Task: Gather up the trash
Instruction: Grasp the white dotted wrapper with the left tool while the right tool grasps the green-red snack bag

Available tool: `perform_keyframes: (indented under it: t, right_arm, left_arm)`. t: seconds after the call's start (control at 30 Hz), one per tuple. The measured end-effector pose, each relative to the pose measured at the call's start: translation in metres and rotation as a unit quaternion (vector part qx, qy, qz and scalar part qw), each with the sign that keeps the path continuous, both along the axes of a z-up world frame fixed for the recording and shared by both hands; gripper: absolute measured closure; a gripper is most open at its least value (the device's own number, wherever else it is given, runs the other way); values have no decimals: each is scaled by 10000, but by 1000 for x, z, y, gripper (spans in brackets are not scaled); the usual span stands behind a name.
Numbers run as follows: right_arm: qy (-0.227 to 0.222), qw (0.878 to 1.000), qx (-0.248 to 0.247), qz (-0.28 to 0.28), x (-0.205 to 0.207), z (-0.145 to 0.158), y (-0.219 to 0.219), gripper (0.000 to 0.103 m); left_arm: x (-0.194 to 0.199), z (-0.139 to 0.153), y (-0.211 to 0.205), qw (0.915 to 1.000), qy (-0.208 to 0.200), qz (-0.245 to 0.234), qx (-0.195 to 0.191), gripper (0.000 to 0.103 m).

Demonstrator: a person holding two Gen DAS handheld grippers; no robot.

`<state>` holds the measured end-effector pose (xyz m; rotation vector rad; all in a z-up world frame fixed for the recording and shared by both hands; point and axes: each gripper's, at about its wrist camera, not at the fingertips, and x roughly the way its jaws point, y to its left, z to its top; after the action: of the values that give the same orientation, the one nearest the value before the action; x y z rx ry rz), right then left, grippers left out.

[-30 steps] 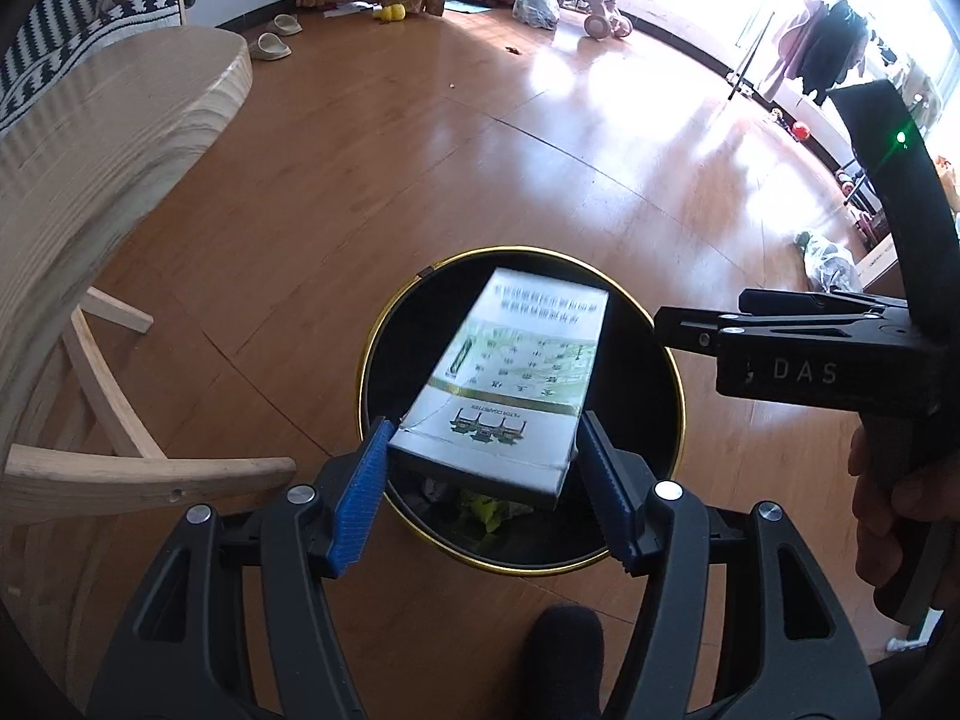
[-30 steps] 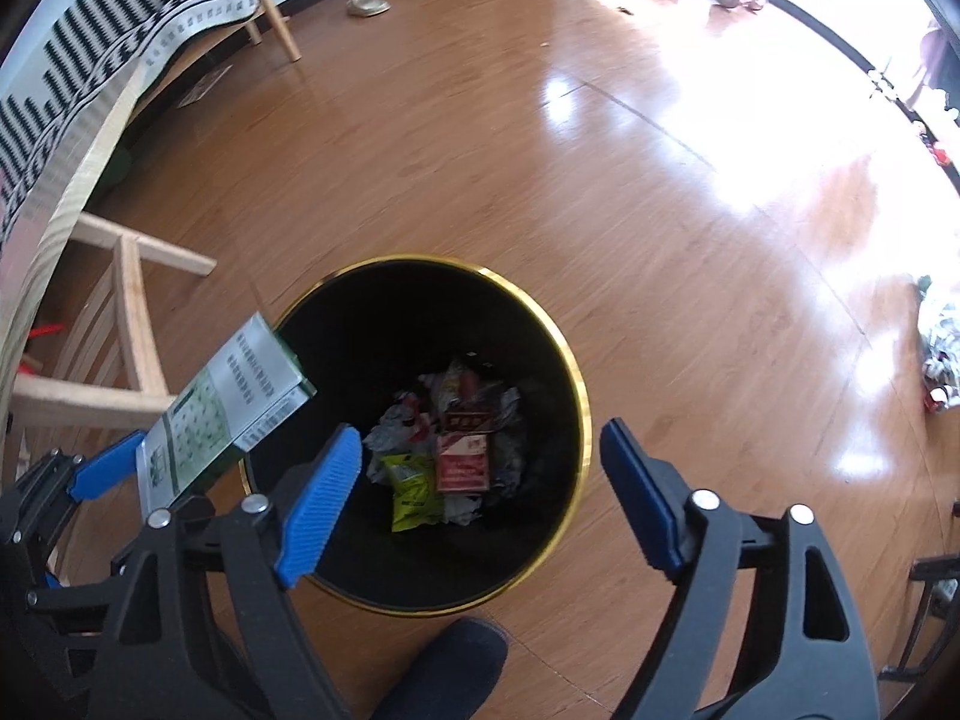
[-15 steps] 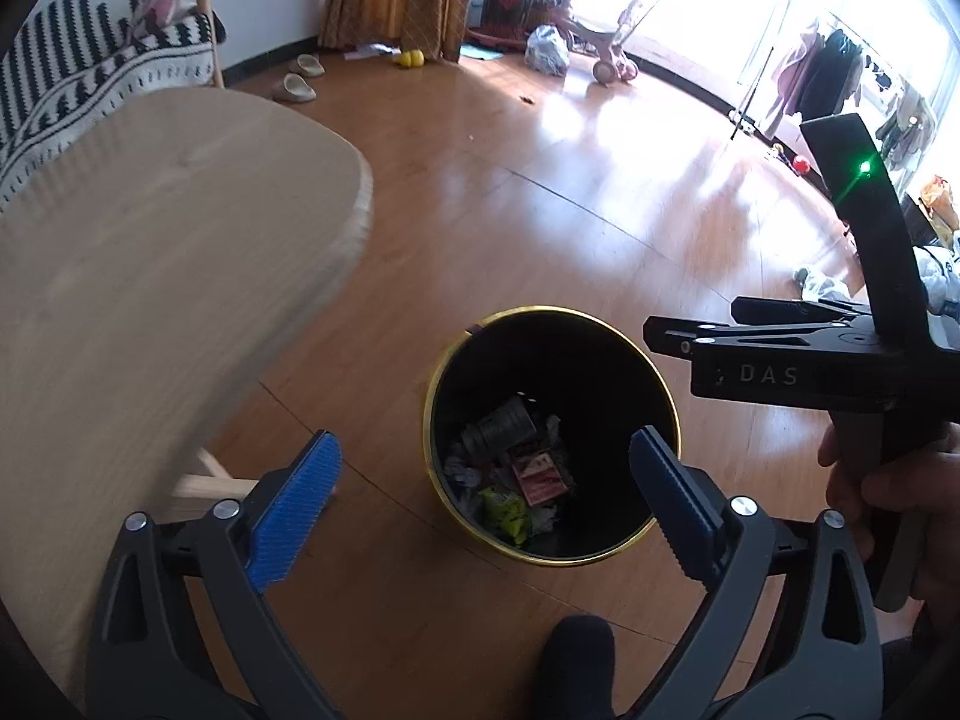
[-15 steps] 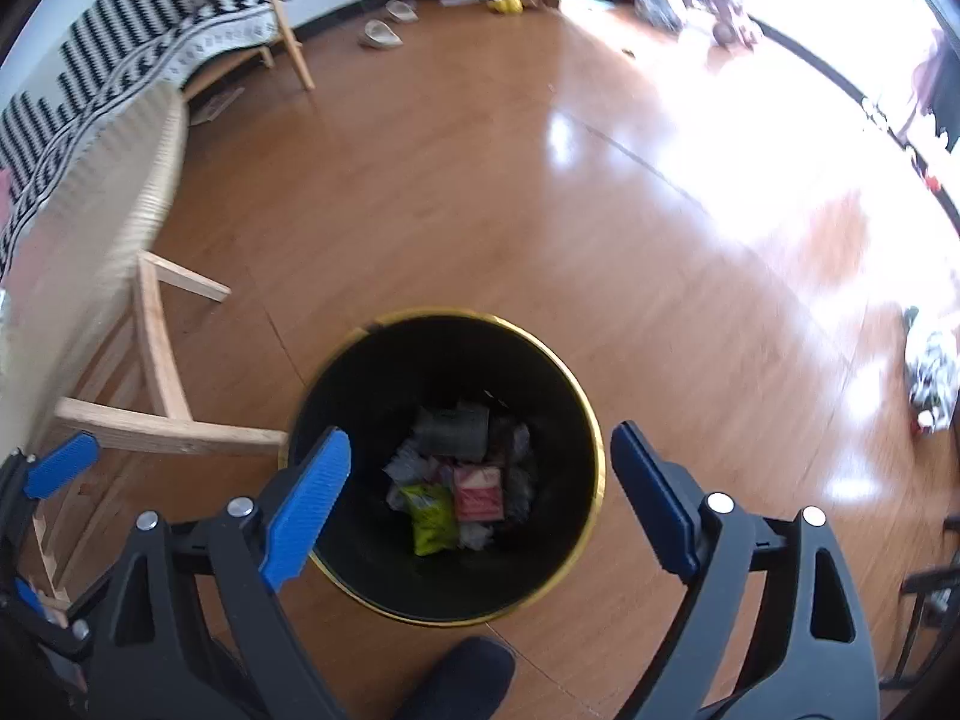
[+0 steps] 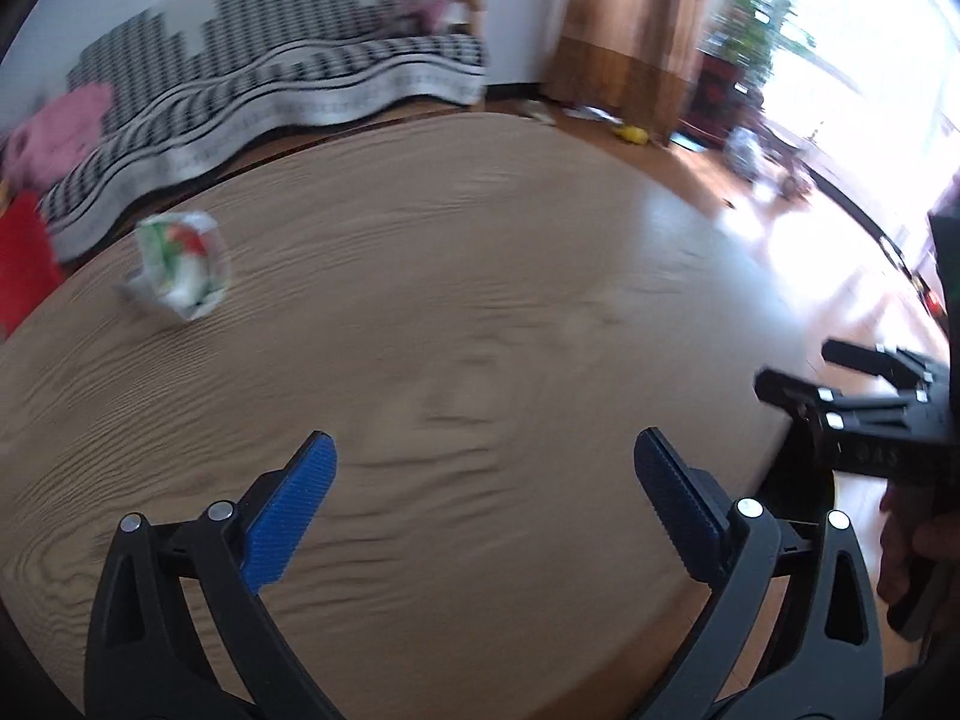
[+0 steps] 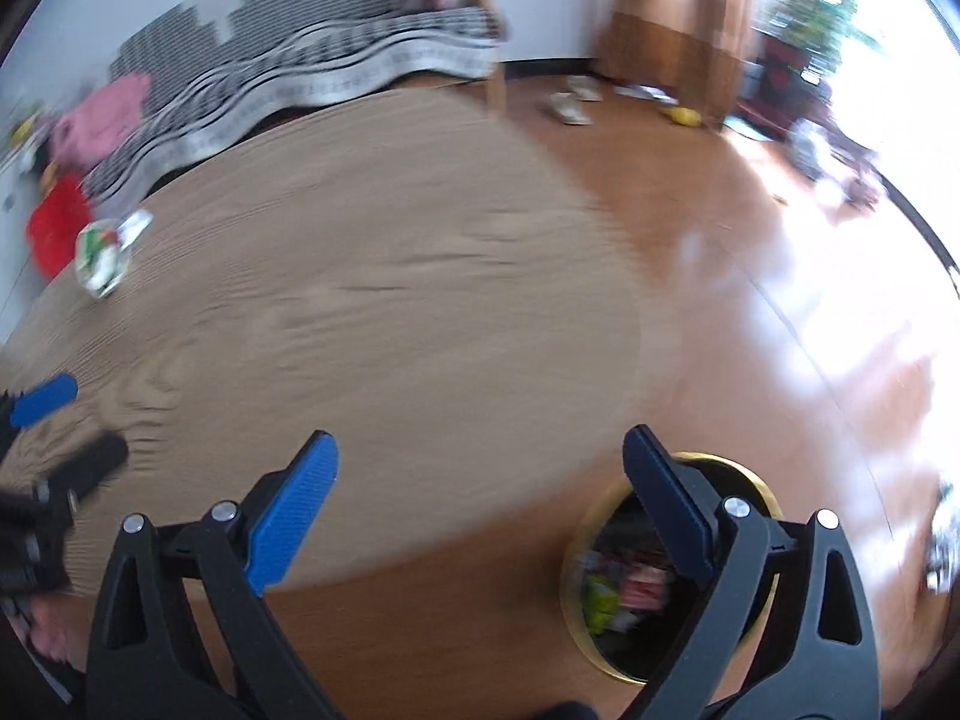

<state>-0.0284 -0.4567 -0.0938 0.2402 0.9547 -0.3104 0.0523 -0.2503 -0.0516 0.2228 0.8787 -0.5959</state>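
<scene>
Both claws are over the round pale-wood counter [image 5: 480, 330], its grain rippling across a smooth top. The left claw [image 5: 483, 498] gapes wide with nothing between its ribbed blue pads; the right claw [image 6: 480, 498] has just been opening and is empty too. Far across the counter sits a crumpled wrapper [image 5: 180, 267], white with green and red print, blurred, so its long axis can't be told. Open bare wood lies between it and the claws. Down on the glossy floorboards, the black gold-rimmed bin [image 6: 606, 612] holds trash. Behind: a zigzag black-and-white sofa cover [image 5: 288, 90].
</scene>
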Motion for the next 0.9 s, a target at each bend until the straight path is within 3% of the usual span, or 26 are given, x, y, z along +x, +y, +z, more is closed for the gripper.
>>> perform_keyframes:
  t: [0.1,0.3,0.4,0.5,0.7,0.9]
  right_arm:
    - [112,9988,16,470,42,-8,49,10]
    - [309,9915,56,1259,111,-30,143,10]
    - [302,9876,-283,1512,138,-35,186,6]
    - [246,9857,-281,1642,163,-36,212,5]
    - [347,9816,-228,1862,251,-37,257,5]
    - [400,9847,-94,1691,327,-36,261,6]
  left_arm:
    - [28,0,61,9982,0,597,17,6]
    - [61,-16,143,9897,144,1420,72,6]
    - [74,-23,181,9855,260,1677,77,6]
    - [92,-29,211,9817,362,1866,64,6]
    - [118,-41,250,9743,559,2183,-38,6]
    - [138,-45,250,9730,517,2249,-51,6]
